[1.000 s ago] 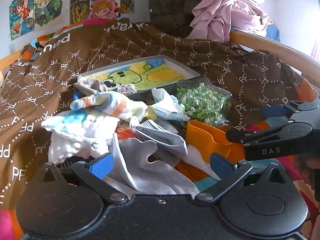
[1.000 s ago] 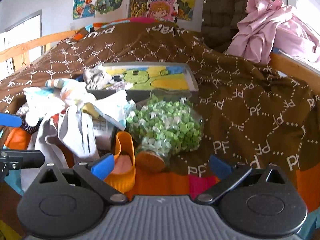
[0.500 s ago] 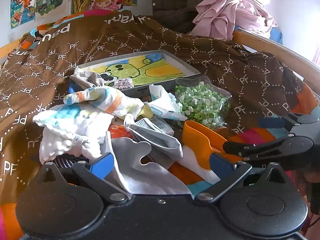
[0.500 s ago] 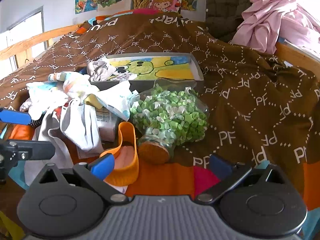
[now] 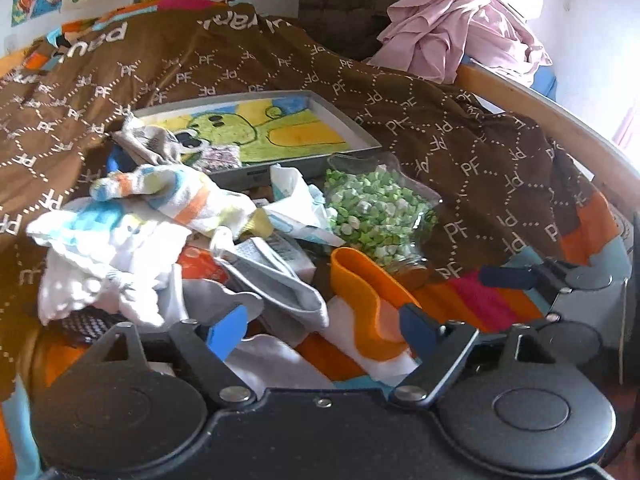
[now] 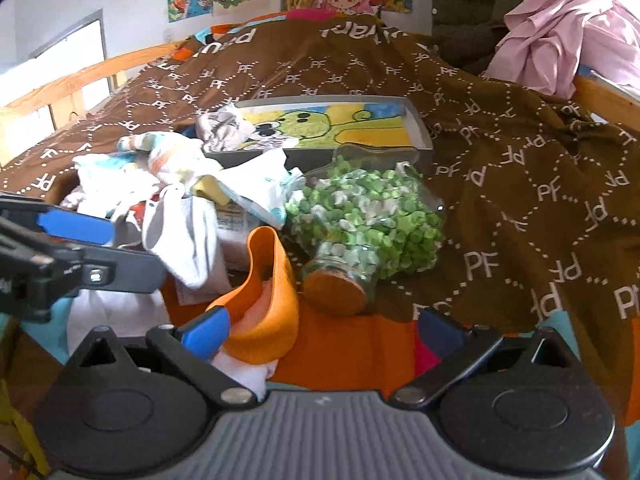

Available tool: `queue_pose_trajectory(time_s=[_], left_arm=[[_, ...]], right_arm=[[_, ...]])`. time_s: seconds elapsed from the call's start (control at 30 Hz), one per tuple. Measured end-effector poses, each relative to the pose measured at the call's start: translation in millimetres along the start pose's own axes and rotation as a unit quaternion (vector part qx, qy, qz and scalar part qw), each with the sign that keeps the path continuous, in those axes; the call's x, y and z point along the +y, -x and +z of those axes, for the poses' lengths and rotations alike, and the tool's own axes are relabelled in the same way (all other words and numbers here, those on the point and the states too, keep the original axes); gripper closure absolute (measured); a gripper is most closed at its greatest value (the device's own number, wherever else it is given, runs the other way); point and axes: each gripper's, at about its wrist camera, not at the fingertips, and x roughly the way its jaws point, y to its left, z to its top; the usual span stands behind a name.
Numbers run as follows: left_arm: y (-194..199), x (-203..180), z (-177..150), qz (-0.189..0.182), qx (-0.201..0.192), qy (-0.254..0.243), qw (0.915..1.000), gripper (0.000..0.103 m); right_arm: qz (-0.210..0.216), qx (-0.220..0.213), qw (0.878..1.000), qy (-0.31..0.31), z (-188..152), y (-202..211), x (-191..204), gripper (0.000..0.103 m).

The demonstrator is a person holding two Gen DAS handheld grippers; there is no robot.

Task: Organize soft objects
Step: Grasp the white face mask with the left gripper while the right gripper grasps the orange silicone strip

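Observation:
A heap of soft things lies on the brown bedspread: a striped sock (image 5: 172,196) (image 6: 172,156), a fluffy white cloth (image 5: 100,256), a grey-white sock (image 5: 280,280) (image 6: 188,232) and a flat white cloth (image 5: 276,360). My left gripper (image 5: 322,330) hovers open low over the heap's near edge, holding nothing. My right gripper (image 6: 322,332) is open and empty just in front of an orange soft cup (image 6: 268,288) (image 5: 360,292). The two grippers sit side by side; the left one (image 6: 76,240) shows in the right wrist view.
A jar of green paper stars (image 6: 368,224) (image 5: 380,216) lies on its side, cork lid toward me. Behind it sits a grey tray (image 6: 420,120) (image 5: 348,128) with a green cartoon picture. Pink clothes (image 5: 460,28) are piled at the back right. Wooden bed rails run along both sides.
Both grippers stay open and hold nothing. The left view has tilted down and drifted, sliding the heap leftward. The left gripper reaches further into the right wrist view.

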Motion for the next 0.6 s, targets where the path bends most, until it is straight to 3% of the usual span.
queue_pose_trajectory(time_s=[0.2,0.43,0.6], left_arm=[[-13,0,4,-0.007,0.013,0.029,0.9995,0.027],[-29,4,10,0.006,0.024,0.033,0.9992,0.048],[-34,10,10,0.019,0.031,0.047,0.9982,0.056]], right_arm=[[0.014,-0.002,1.0,0.002,-1,-1,3,0.002],[0.04,-0.008,0.999,0.004,-3,-6,7,0.004],[0.049,-0.015,0.998,0.02,-4,-8,13,0.005]])
